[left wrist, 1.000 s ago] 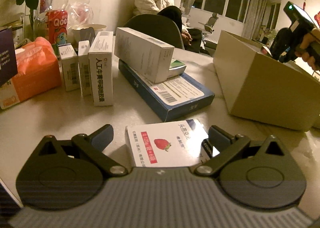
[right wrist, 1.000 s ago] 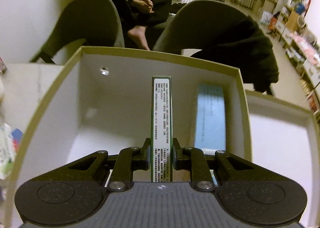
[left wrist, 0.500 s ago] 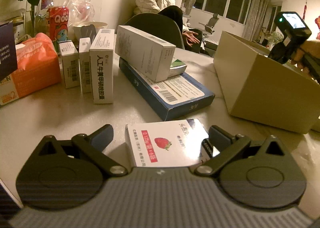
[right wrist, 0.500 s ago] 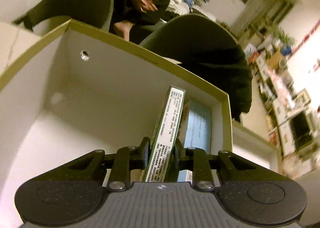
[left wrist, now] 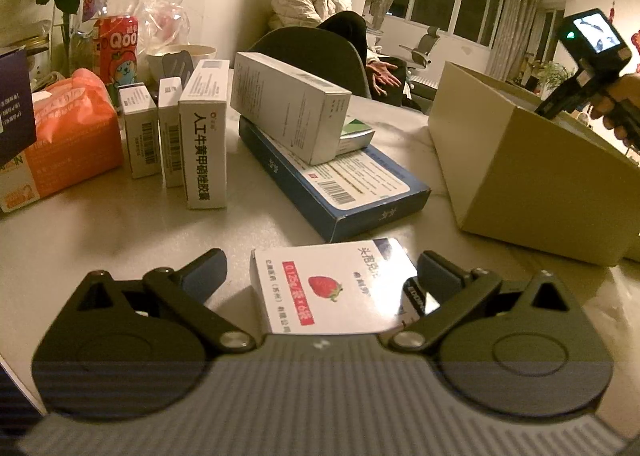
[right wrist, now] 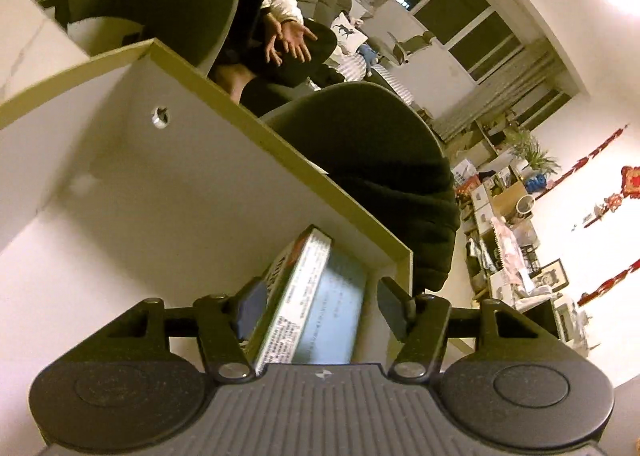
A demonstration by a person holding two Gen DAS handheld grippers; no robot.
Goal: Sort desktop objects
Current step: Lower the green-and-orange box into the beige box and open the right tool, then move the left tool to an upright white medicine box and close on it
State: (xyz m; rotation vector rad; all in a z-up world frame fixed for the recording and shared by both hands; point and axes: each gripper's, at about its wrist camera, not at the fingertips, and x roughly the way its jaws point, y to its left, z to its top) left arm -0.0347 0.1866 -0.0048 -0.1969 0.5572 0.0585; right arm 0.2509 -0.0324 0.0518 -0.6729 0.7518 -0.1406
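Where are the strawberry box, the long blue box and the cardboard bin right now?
strawberry box (left wrist: 332, 288): left wrist view, on its printed top face by the strawberry.
long blue box (left wrist: 360, 179): left wrist view, on its white label panel.
cardboard bin (left wrist: 532, 183): left wrist view, on its near outer wall.

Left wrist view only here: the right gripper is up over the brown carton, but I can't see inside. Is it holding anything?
Observer: No. The right gripper has its jaws wide apart, either side of a slim white-and-green box, not clamped on it.
Operator: Where does that box sit?
Observer: Inside the carton, on edge, leaning right against a pale blue box in the corner.
Operator: Anything else in there?
Observer: Nothing else shows, though the gripper's body hides the near part of the floor.
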